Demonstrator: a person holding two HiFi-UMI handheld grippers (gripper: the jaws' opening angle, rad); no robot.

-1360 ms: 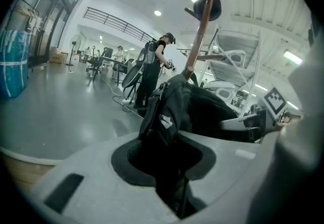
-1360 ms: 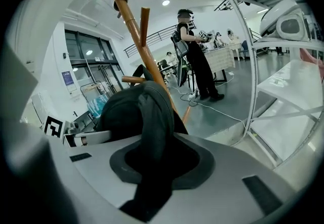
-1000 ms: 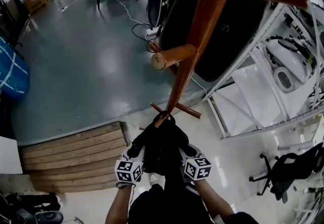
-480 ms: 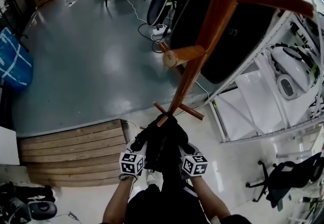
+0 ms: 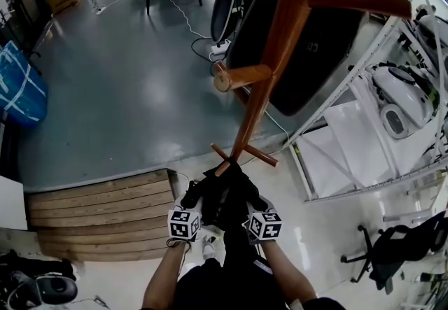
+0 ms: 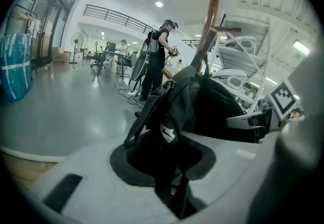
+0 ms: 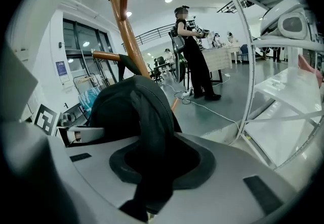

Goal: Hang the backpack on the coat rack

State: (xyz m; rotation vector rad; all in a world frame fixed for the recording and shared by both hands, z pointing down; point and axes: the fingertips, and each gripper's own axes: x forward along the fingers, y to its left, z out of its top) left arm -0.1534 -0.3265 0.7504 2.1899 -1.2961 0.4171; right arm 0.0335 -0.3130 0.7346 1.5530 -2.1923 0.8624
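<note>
We are holding the backpack (image 5: 224,193) out in front of us with both tools. It is hanging low, right by the brown pole of the coat rack (image 5: 276,57).

The left gripper (image 5: 189,209) is pinching one strap (image 6: 169,117) of the bag. The strap is running straight through its jaws. The right gripper (image 5: 260,212) is pinching the other strap (image 7: 152,132) the same way. Neither one is spread wide or empty.

We are gripping one strap on each side, and we think that is so the bag is not tipping or swinging. It also keeps the top of the bag pointing at the rack.

The top of the bag is sitting just beside a short low peg (image 5: 224,166). We cannot tell if a loop is around that peg yet. A fatter peg (image 5: 241,78) is sticking out higher up the pole.

We think we are lining the bag up with a peg, so it can catch before we are letting go.
</note>
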